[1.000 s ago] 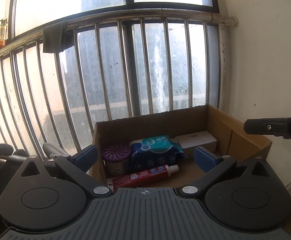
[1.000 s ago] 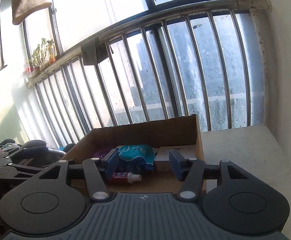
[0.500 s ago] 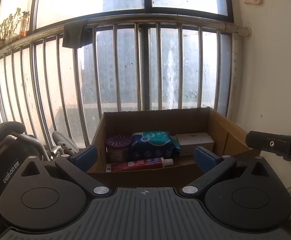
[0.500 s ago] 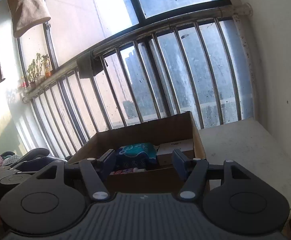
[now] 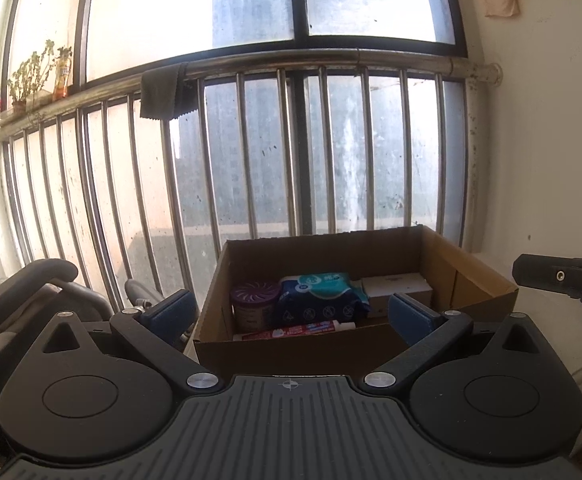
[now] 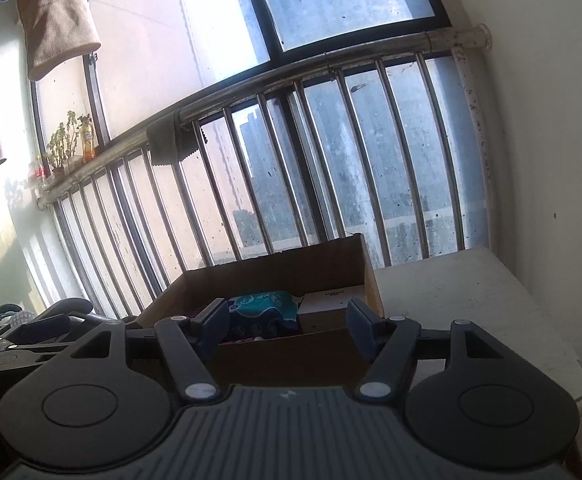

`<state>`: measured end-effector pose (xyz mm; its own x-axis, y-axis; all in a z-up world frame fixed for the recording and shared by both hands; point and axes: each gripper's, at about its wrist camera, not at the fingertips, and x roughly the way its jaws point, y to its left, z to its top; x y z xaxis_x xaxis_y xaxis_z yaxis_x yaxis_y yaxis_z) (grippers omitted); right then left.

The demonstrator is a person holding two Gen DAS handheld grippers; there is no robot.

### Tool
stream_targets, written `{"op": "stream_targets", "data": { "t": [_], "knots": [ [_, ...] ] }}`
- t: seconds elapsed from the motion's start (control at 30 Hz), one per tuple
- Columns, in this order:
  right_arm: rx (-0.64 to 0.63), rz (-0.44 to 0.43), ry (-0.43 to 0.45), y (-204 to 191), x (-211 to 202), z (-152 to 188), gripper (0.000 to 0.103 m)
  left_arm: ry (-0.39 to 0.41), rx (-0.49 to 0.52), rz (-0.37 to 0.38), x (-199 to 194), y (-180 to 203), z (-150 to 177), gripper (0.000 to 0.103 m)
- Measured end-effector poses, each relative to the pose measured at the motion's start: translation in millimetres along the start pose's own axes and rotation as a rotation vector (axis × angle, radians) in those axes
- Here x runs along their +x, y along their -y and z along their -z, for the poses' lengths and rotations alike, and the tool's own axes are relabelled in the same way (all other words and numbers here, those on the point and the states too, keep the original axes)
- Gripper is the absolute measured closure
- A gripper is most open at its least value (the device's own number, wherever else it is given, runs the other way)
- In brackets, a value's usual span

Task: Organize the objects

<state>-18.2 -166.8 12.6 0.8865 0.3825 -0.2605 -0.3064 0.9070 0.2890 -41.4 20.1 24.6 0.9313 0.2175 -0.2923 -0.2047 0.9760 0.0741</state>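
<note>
While both hand-held grippers point(image 5: 291, 312) point(image 6: 289, 322) gape empty | cardboard box point(image 5: 291, 350): purple tub, blue wipes pk, toothpaste, white carton

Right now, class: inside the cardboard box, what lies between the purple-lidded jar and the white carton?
The blue wipes pack lies between the purple-lidded jar and the white carton inside the cardboard box, clearest in the left wrist view.
</note>
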Motion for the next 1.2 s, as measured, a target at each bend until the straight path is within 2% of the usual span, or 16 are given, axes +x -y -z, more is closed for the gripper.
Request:
{"op": "stream_targets", "data": {
  "t": [0.3,0.63,0.9,1.2],
  "knots": [
    [-0.008,-0.007,0.002,-1.1,-3.2,1.2,0.031,0.004,0.008,-0.003,-0.4,3.1,3.5,0.000],
    [0.007,0.001,-0.036,5.6,13.9,6.7,0.031,-0.042,0.001,0.005,22.3,1.6,12.3,0.000],
    [0.008,0.009,-0.064,6.7,26.5,9.4,0.031,-0.052,0.019,-0.033,32.0,2.1,15.4,0.000],
    [0.003,0.006,-0.053,3.4,22.8,7.2,0.031,-0.048,0.016,-0.056,29.2,3.3,13.8,0.000]
  ]
}}
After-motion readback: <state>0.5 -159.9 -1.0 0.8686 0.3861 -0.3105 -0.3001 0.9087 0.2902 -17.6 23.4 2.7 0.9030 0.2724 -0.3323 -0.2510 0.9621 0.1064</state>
